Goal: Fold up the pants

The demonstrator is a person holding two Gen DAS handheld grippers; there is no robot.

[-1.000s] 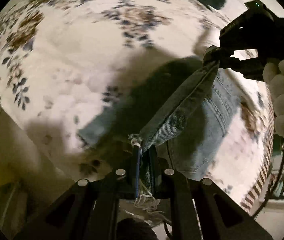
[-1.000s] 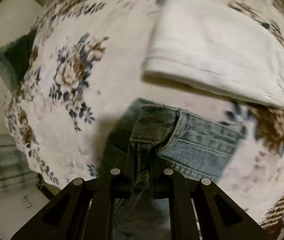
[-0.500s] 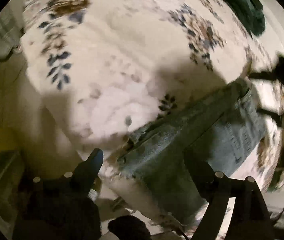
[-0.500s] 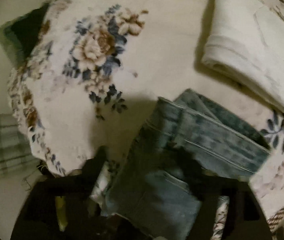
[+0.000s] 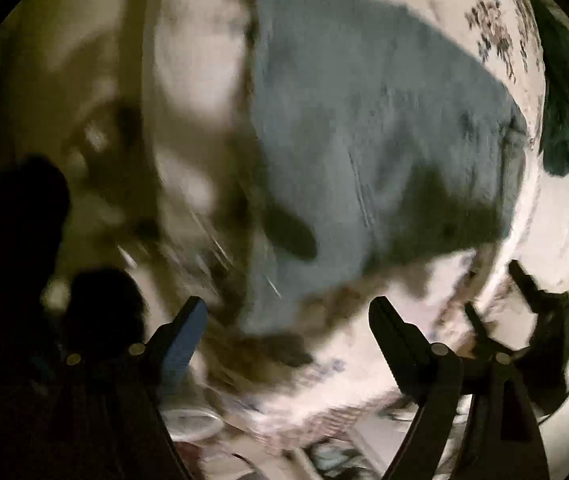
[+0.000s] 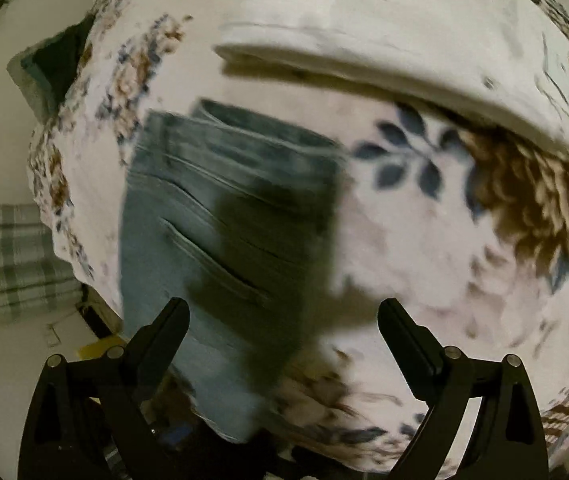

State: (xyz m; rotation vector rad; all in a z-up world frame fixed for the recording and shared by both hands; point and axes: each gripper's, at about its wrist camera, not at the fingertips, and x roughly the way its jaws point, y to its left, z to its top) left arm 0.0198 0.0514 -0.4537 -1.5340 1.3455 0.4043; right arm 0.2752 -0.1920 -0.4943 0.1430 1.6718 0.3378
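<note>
The folded blue denim pants [image 5: 364,140] lie on a white floral-print bedcover [image 5: 496,20], blurred in the left wrist view. They also show in the right wrist view [image 6: 204,220], folded, with a pocket seam up, near the cover's left edge. My left gripper [image 5: 288,316] is open and empty, above the near end of the pants. My right gripper [image 6: 282,316] is open and empty, above the near part of the pants, its shadow on the denim. The other gripper [image 5: 544,320] shows at lower right in the left wrist view.
A folded white cloth [image 6: 404,48] lies on the bedcover [image 6: 424,260] beyond the pants. A dark green cloth [image 5: 564,112] lies at the cover's far edge; it also shows in the right wrist view [image 6: 56,60]. A plaid fabric [image 6: 4,260] is at left, below the cover's edge.
Both grippers let go of the pants and opened wide. The pants now lie folded on the cover. Both grippers have pulled back and swung.
</note>
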